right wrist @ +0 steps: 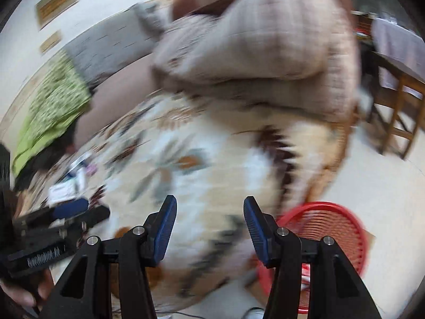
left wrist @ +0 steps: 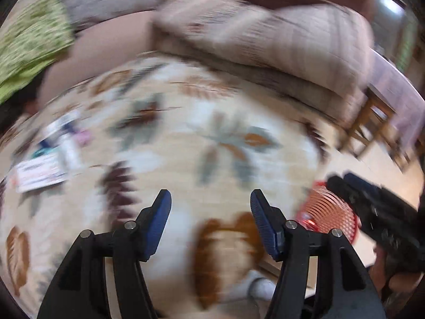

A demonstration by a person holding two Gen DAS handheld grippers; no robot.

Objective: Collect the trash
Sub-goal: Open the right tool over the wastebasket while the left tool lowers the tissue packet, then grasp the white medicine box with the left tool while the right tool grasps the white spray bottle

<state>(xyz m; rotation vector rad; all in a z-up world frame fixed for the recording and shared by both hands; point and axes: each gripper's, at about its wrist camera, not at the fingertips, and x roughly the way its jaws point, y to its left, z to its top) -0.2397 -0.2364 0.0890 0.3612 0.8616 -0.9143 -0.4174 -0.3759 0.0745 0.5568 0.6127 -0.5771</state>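
Both grippers hang over the leaf-patterned rug (left wrist: 186, 122) with their blue pads apart and nothing between them: the left gripper (left wrist: 211, 202) and the right gripper (right wrist: 209, 207) alike show only blurred carpet in the gap.

From the left wrist, the scattered trash (left wrist: 47, 159) lies at the far left of the rug, a loose cluster of white and dark wrappers or cartons, too smeared to name one by one. The right gripper shows at the right edge of that view as a dark body passing in front of the red basket (left wrist: 332, 212), which sits at the near right of the rug. A grey sock or foot (left wrist: 257, 284) peeks out at the bottom edge.

From the right wrist the basket (right wrist: 332, 228) is far plainer: a round red mesh tub standing where the rug meets the pale bare floor (right wrist: 385, 186), with something white and red inside, partly hidden by the gripper's own finger. Here the trash (right wrist: 69, 183) is smaller and further left, just beyond the left gripper (right wrist: 79, 212), whose holder's hand (right wrist: 24, 292) shows at the lower left corner. Only this view takes in the wooden table legs (right wrist: 398, 122) at far right and the frames on the wall (right wrist: 55, 2). Both views share the beige cushion (left wrist: 279, 34) and green cloth (left wrist: 32, 32).
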